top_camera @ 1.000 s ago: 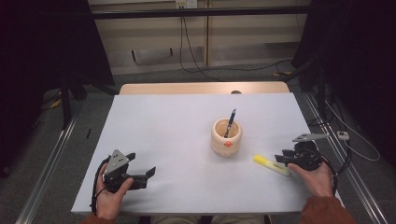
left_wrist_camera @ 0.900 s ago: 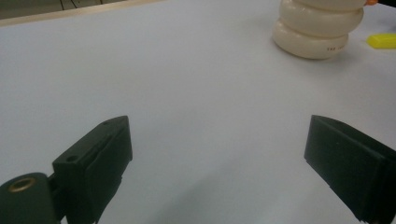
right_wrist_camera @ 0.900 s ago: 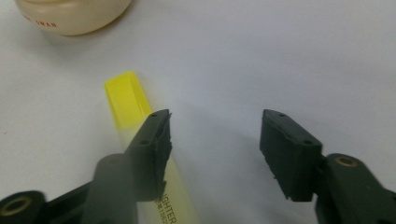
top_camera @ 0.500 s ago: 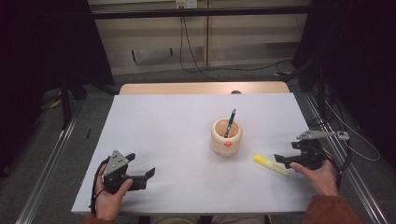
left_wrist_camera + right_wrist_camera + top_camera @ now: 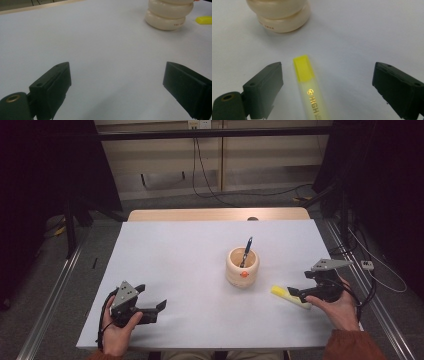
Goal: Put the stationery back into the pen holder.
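Observation:
A yellow highlighter (image 5: 289, 296) lies flat on the white table (image 5: 190, 255), right of a cream wooden cup (image 5: 242, 266) that holds a dark pen (image 5: 246, 251). My right gripper (image 5: 300, 285) is open at the highlighter's right end. In the right gripper view the highlighter (image 5: 309, 85) lies between the spread jaws of my right gripper (image 5: 327, 85), nearer the left one and touching neither, with the cup (image 5: 279, 15) beyond. My left gripper (image 5: 151, 296) rests open near the front left, nothing between its jaws (image 5: 116, 85).
The left gripper view shows the cup (image 5: 170, 12) and the highlighter (image 5: 204, 20) far off at the upper right. A wooden strip (image 5: 215, 214) borders the table's far edge. Cables (image 5: 370, 285) trail off the right side.
My right gripper has shifted slightly over the highlighter's right end, its top plate swinging a little. The left gripper, cup and highlighter have stayed put.

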Motion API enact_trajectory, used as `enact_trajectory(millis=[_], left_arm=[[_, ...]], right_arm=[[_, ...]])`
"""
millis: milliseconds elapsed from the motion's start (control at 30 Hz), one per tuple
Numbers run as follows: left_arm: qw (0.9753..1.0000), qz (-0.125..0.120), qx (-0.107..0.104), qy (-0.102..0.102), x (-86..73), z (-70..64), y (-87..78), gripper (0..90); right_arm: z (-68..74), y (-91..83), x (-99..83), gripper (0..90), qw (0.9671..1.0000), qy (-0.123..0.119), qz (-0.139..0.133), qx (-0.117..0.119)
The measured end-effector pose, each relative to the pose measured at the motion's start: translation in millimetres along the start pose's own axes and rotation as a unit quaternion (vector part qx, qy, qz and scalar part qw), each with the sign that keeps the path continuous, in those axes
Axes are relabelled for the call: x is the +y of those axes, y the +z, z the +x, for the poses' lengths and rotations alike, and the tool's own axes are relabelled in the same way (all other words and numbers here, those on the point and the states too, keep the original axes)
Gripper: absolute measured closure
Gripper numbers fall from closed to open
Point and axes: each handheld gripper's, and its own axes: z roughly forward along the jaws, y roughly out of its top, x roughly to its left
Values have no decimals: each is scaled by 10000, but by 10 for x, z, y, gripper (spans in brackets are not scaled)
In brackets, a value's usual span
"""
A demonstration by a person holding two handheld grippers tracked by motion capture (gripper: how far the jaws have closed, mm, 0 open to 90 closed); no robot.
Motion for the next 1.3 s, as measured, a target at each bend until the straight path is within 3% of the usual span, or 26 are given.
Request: enact_trajectory(millis=[167, 500, 900, 1100, 1200, 1300], left_arm=[[10000, -7, 8, -13, -3, 2, 7, 78], [10000, 17, 22, 7, -3, 1, 10, 78], [10000, 10, 20, -9, -1, 5, 21, 78], [10000, 2, -37, 23, 14, -5, 53, 78], [10000, 29, -50, 51, 15, -1, 56, 78], [9999, 57, -74, 80, 13, -8, 53, 78]], right_arm=[[60, 71, 30, 115, 9998, -77, 108, 173], [126, 171, 99, 122, 9990, -265, 291, 208], [200, 285, 238, 158, 9963, -496, 494, 503], [159, 381, 406, 203, 9938, -619, 782, 490], [145, 421, 442, 237, 9935, -536, 873, 496], [143, 464, 437, 257, 9923, -611, 989, 424]])
